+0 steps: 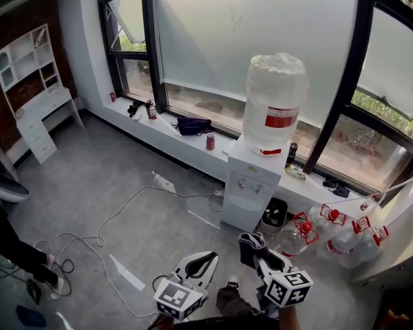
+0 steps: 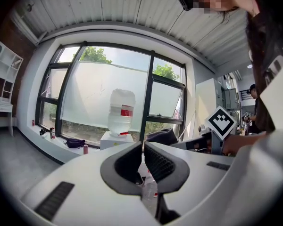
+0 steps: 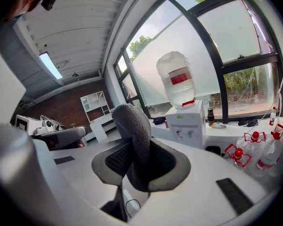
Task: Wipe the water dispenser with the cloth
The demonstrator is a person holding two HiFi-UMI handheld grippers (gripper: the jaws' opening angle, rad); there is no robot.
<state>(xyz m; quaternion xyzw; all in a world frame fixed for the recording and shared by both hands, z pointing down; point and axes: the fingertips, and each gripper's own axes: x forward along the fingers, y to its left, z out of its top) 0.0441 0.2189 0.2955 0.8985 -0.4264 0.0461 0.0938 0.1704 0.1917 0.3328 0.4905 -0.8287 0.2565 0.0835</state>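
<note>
The white water dispenser [image 1: 250, 184] stands against the window sill with a big clear bottle [image 1: 275, 100] on top. It is some way ahead of both grippers. My right gripper [image 1: 256, 251] is shut on a dark grey cloth [image 1: 250, 245]. In the right gripper view the cloth [image 3: 134, 124] sticks up between the jaws of the gripper [image 3: 140, 160], with the dispenser [image 3: 188, 121] beyond it. My left gripper [image 1: 198, 265] is held beside the right one. Its jaws [image 2: 143, 160] are pressed together with nothing between them, and the dispenser [image 2: 113, 138] is far off.
Several empty bottles with red caps [image 1: 337, 229] lie on the floor right of the dispenser, and a black bin [image 1: 274, 215] stands beside it. Cables [image 1: 103, 239] trail over the grey floor. A black bag [image 1: 193, 124] and a red can [image 1: 210, 141] sit on the sill. White shelf desk [image 1: 27, 88] at left.
</note>
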